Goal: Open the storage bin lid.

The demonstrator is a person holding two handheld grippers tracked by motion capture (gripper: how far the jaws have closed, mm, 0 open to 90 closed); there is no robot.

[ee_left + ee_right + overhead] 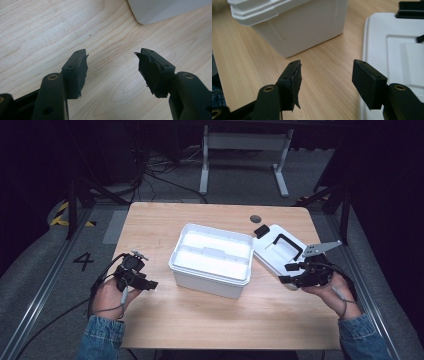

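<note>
Currently both grippers sit low over the wooden table [165, 320], each with jaws spread wide and nothing between them.

Left gripper [150, 284]: near-left part of the table, just left of the white box [210, 270], apart from it. In the left gripper view [112, 67] there is bare wood grain between the jaws and a lower corner of the box [160, 10] at the far right. Pads [81, 72] look frayed at the edges.

Right gripper [286, 275]: near-right, between the box and the near edge of the lid [274, 251], pointing left toward the box. In the right gripper view [325, 77] the left jaw is over bare table and the right jaw sits over the edge of the lid [382, 40]; cannot tell if it touches. Box wall [307, 27] ahead, not in contact.

White box: open, centre of the table, standing upright, inside looks white and bare. Lid lies flat just right of the box, its black handle [287, 242] facing up and a black latch [261, 231] at its far-left corner. Box and lid are very close together; cannot tell if they touch.

Grey three-cornered plate [320, 248] sits on top of the right gripper. Denim sleeves [102, 337] on both forearms at the near edge.
</note>
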